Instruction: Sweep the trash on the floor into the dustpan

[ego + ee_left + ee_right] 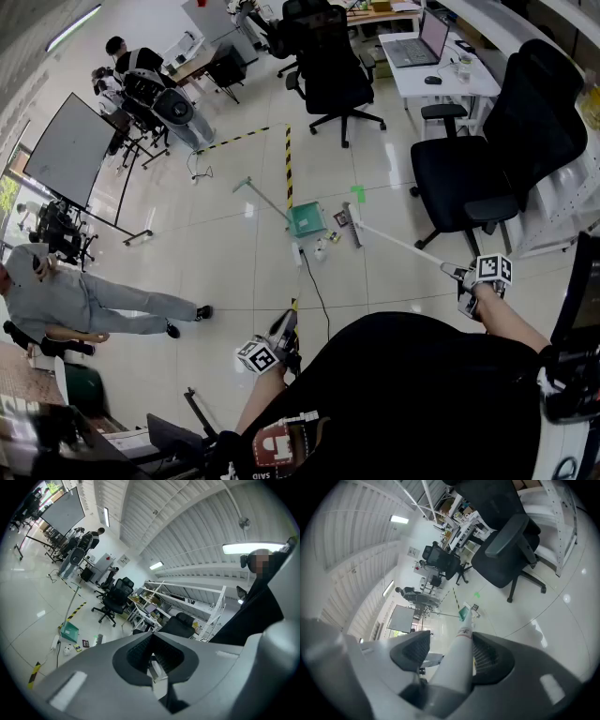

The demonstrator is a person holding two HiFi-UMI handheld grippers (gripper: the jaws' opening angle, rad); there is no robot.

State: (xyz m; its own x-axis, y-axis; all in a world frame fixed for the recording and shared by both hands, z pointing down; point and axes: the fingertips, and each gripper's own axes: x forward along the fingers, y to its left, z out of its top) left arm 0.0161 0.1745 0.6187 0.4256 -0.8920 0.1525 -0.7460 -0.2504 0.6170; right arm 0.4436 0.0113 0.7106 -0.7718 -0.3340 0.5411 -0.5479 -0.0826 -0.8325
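Observation:
A green dustpan (pixel 306 220) stands on the floor, its long handle leaning up to the left. Just right of it lies the broom head (pixel 354 226). Its white handle (pixel 403 247) runs back to my right gripper (pixel 457 274), which is shut on it. Small bits of trash (pixel 332 240) lie in front of the dustpan. My left gripper (pixel 284 324) hangs near my body, shut, with nothing seen in it. The right gripper view looks along the broom handle (pixel 461 644) between the jaws (pixel 457 652) to the dustpan (pixel 463 613). In the left gripper view (pixel 152 638) the dustpan (pixel 69 632) and trash (pixel 85 643) are far off.
A white power strip (pixel 298 253) with a black cable (pixel 315 292) lies near the trash. Yellow-black tape (pixel 288 164) crosses the floor. A green mark (pixel 357 193) is behind the broom. Black office chairs (pixel 469 178) stand on the right, one (pixel 333 75) behind. A person (pixel 84 300) is on the left.

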